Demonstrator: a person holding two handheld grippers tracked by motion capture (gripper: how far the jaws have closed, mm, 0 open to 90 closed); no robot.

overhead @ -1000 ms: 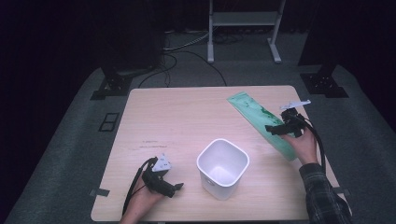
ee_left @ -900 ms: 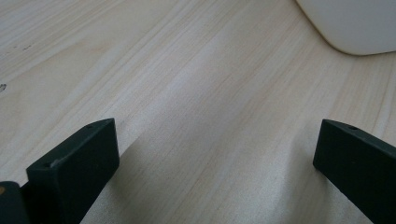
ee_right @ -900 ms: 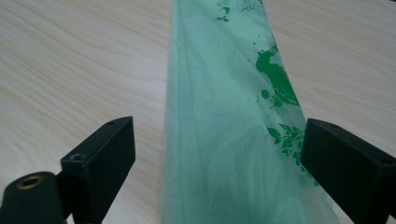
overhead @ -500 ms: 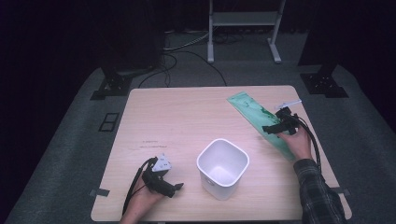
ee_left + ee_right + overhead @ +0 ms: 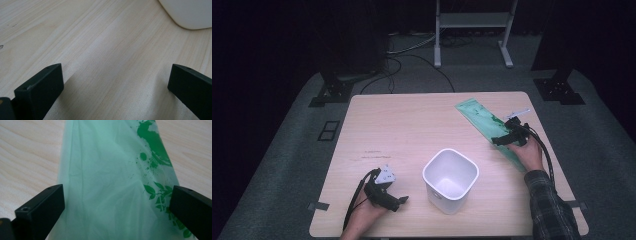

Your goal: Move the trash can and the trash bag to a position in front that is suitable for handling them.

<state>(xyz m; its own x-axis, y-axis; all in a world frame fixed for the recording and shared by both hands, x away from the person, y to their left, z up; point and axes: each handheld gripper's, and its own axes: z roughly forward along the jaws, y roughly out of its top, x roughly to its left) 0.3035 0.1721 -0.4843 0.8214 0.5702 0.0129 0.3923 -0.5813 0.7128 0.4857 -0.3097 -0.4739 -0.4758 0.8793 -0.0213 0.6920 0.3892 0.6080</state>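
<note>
My right gripper, jaws wide, straddles the green bag lying lengthwise along the tabletop's right edge

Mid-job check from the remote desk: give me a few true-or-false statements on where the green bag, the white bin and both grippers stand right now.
1. The right gripper is over the green bag with its jaws wide open. True.
2. The green bag is already inside the white bin. False: it lies flat on the table, apart from the bin.
3. The left gripper holds the bin's rim. False: its jaws are open over bare wood beside the bin.
4. The bin stands upright, with nothing visible inside it. True.
5. The bag carries a darker green leaf print. True.
</note>
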